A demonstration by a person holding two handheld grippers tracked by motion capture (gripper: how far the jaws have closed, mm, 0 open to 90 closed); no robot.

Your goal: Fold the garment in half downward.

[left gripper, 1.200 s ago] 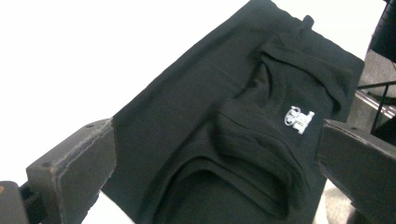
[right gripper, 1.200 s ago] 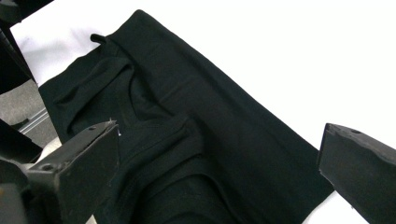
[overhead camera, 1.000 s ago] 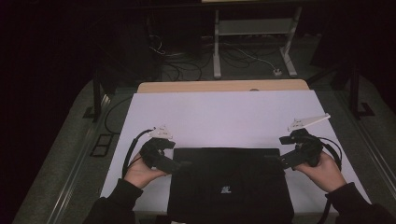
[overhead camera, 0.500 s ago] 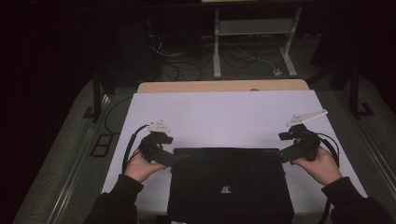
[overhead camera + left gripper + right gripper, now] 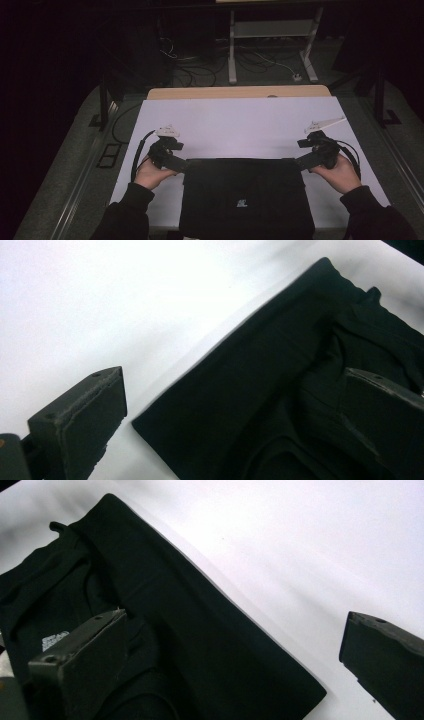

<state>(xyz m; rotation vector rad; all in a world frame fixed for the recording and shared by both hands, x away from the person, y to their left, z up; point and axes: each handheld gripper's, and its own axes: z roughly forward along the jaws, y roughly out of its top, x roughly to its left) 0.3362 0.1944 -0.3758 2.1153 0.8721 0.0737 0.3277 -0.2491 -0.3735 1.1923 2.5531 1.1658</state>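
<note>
Grippers flank a folded black garment [image 5: 246,197] at the lower centre of the high view, the left gripper [image 5: 181,163] at the cloth's upper-left corner and the right gripper [image 5: 300,162] at its upper-right corner. Over the past second both hands have slid up and slightly outward along the garment's side edges, so each tool now sits level with the far fold rather than beside its middle. Jaws on both tools stand wide apart and pinch nothing, which suggests the cloth has just been set down or smoothed and a fresh grasp at the corners is the likely next step. In the left gripper view, one jaw hangs over bare white table [image 5: 100,305] at lower left while the other lies over the garment [image 5: 280,390] at right, straddling its edge; the high view cannot resolve that straddle. The right gripper view mirrors this and picks out creases and a small white logo [image 5: 54,640] on the fabric [image 5: 200,645]. From above, the whole rectangle of cloth shows, with the person's dark sleeves entering from the bottom corners.
</note>
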